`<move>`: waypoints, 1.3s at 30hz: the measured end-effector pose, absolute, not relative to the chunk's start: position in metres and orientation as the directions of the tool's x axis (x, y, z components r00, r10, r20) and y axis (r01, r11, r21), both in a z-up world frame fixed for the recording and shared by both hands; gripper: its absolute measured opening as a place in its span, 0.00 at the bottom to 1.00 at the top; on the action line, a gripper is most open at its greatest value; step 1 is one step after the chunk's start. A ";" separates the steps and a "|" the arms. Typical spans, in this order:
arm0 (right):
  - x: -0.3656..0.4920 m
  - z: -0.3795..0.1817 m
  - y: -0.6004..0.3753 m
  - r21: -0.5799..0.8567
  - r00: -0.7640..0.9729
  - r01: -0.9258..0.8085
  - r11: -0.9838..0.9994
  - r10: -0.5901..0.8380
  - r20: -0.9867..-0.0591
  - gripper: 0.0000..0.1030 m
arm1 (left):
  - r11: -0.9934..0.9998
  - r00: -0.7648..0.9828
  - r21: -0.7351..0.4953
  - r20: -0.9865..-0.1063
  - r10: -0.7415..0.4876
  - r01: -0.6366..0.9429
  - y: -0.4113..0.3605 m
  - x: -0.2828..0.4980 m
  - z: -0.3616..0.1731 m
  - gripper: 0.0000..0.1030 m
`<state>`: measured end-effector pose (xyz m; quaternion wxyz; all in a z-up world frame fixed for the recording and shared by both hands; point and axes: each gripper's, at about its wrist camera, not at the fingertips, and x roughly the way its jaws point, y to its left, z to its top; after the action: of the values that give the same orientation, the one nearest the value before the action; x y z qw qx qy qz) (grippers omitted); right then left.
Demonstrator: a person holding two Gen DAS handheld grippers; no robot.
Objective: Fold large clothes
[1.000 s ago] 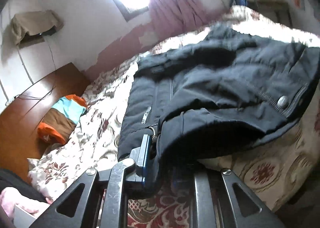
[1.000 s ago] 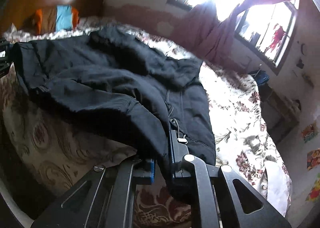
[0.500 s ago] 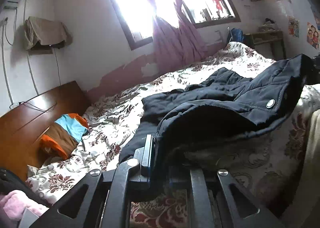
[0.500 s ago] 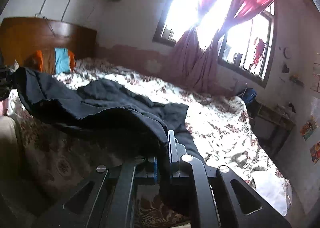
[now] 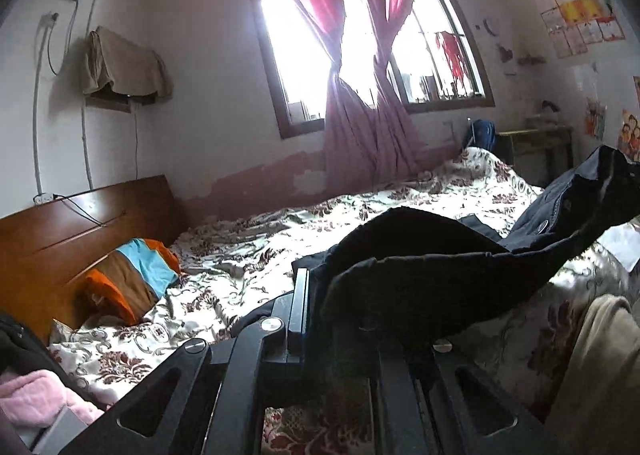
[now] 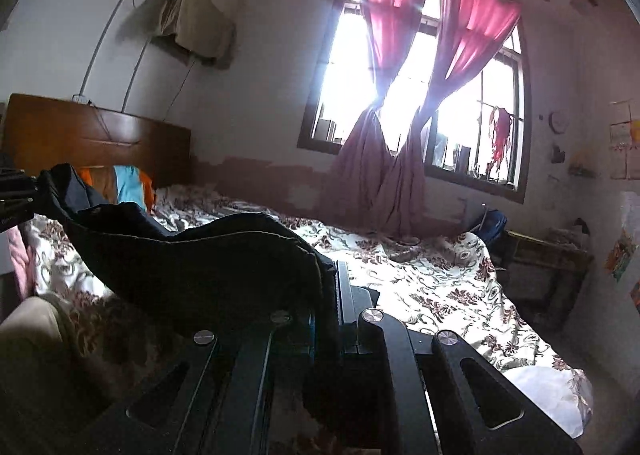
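A dark padded jacket [image 5: 420, 287] hangs stretched in the air above the bed, between my two grippers. My left gripper [image 5: 320, 307] pinches one edge of it, its jaws still closing tighter on the cloth. Its right finger is buried under the fabric. The jacket runs off to the right, up to its far corner [image 5: 608, 163]. In the right wrist view the same jacket [image 6: 200, 267] sags to the left, toward the left gripper [image 6: 16, 195] at the frame edge. My right gripper [image 6: 328, 303] is shut on the near edge, and cloth covers its left finger.
The bed with its floral cover [image 5: 260, 255] lies beneath and ahead. An orange, brown and blue pillow [image 5: 132, 275] rests by the wooden headboard [image 5: 80, 223]. A pink garment [image 5: 32, 395] is at the lower left, beige cloth [image 5: 600, 355] at the lower right. A curtained window [image 6: 420, 95] fills the far wall.
Both grippers have risen with the jacket. It has come up off the bed and now hangs between them. Both views have tilted up toward the window.
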<state>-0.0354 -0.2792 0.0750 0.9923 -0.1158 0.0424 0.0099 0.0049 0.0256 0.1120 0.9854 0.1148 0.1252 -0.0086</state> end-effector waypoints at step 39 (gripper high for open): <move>0.324 0.049 -0.297 -0.294 0.965 -0.043 0.955 -0.037 -0.260 0.05 | 0.970 0.885 0.233 -0.462 0.055 0.062 0.010 0.304 0.092 0.05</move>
<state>0.3243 -0.2968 0.0488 0.9797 -0.1503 0.1324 0.0015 0.3044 0.0099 0.0923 0.9632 0.1215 0.2396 -0.0018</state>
